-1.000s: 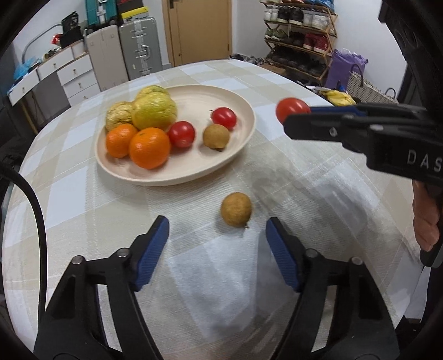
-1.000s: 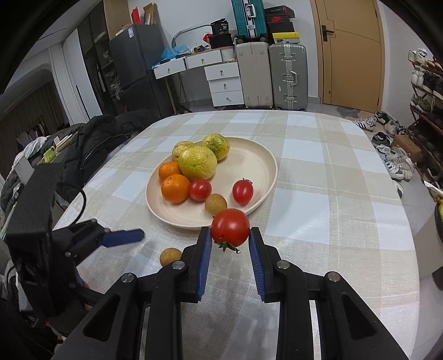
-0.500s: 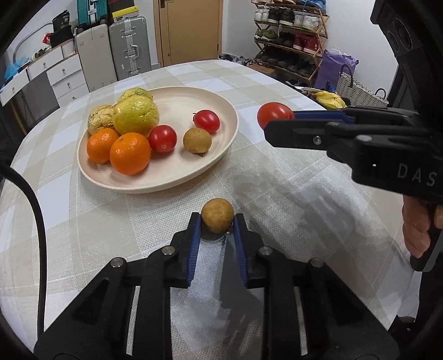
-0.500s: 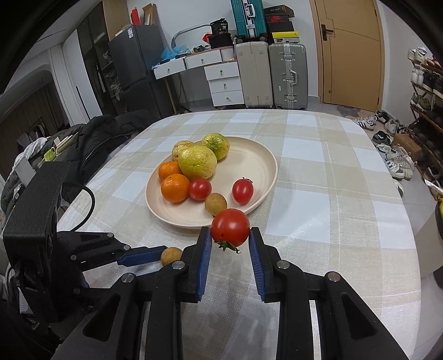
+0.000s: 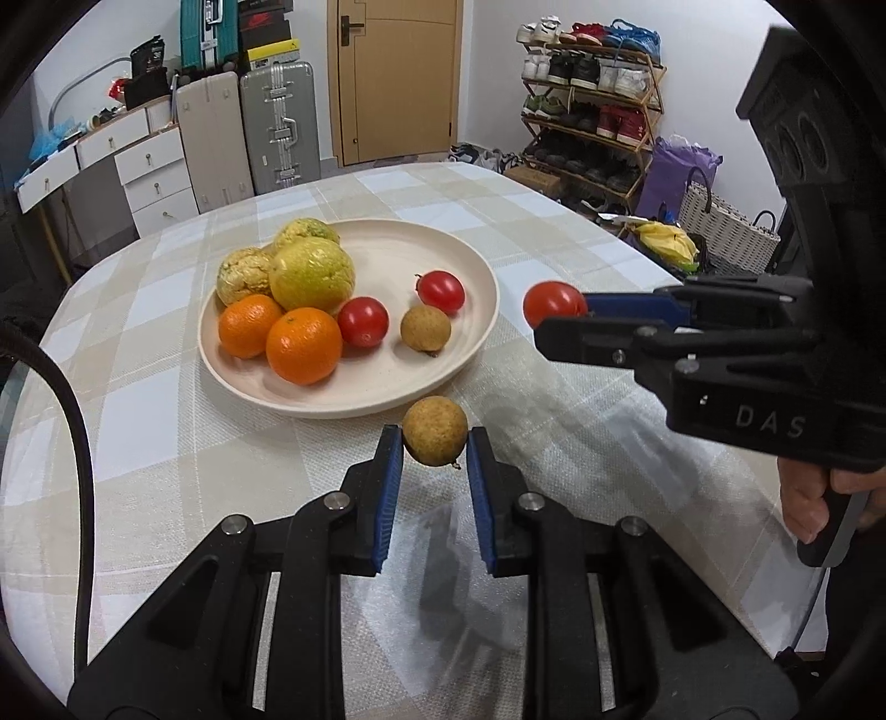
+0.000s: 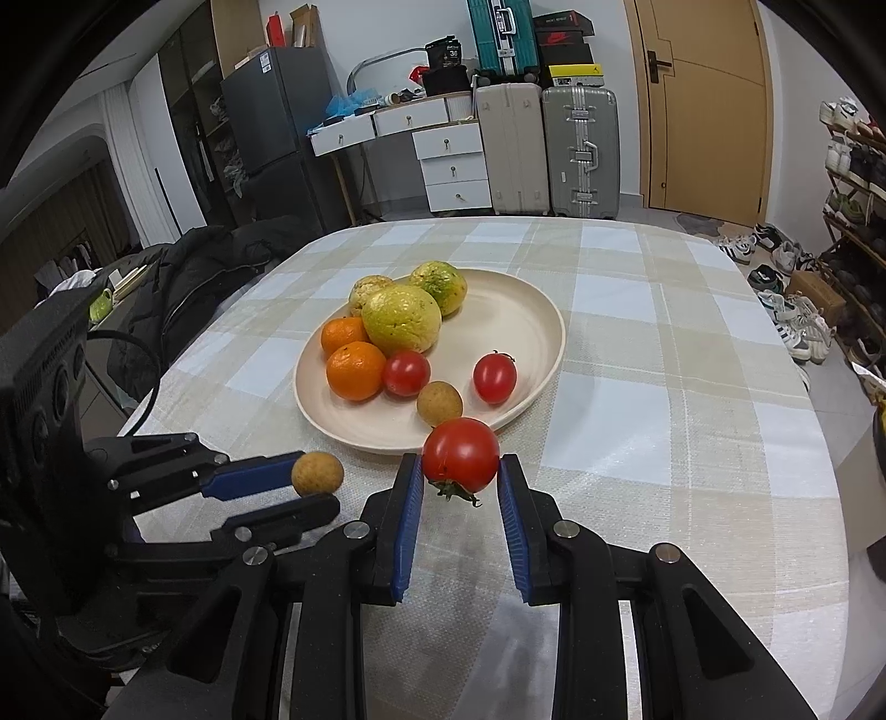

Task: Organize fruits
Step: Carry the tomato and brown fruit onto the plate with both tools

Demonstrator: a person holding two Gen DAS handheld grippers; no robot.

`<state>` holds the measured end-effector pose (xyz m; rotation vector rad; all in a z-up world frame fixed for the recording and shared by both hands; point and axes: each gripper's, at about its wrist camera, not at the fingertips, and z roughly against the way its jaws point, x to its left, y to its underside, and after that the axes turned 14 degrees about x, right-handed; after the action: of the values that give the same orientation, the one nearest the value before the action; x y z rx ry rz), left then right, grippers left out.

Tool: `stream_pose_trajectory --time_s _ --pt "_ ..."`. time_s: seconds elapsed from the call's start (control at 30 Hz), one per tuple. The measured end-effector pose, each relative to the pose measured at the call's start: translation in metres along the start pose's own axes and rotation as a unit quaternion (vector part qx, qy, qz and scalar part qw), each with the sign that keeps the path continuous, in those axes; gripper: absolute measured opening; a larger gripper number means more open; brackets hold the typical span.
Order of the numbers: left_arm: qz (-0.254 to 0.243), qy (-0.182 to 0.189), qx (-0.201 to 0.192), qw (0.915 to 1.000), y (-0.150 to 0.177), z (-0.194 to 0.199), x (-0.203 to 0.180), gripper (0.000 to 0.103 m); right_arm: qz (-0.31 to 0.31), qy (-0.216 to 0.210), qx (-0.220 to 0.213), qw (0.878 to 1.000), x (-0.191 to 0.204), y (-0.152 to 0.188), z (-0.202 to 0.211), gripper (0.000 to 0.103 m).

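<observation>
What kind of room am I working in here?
Likely a lived-in home, a dining area near the entrance: checked-cloth table, shoe rack by the door, suitcases against the wall.

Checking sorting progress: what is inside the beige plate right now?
The plate holds two oranges, three yellow-green citrus, two tomatoes and one longan. Whatever lies beneath the fruit pile is hidden.

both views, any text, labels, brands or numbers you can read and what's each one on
"DAS" on the side of the right gripper body, in the left wrist view; the word may run on out of frame.
"30" on a black item on top of the white drawer unit, in the right wrist view.
Print on the black shoebox above the suitcases: too small to read.
Raised lettering on the left gripper housing: too dark to read.
</observation>
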<state>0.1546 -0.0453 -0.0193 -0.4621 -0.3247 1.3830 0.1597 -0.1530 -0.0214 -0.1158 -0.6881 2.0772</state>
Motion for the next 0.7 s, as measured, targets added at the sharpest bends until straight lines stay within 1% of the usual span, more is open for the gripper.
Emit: stream_pose_trajectory --time_s 0.47,0.7 --pt "0.034 -0.004 -0.042 0.9985 0.002 0.025 0.024 0.021 -0.001 -0.007 -0.020 1.000 0.002 0.000 0.003 0.028" --pt "0.050 -0.003 -0.062 0.9968 -0.004 0.027 0.036 0.021 -0.009 -0.020 -0.040 0.999 -0.001 -0.001 0.004 0.028"
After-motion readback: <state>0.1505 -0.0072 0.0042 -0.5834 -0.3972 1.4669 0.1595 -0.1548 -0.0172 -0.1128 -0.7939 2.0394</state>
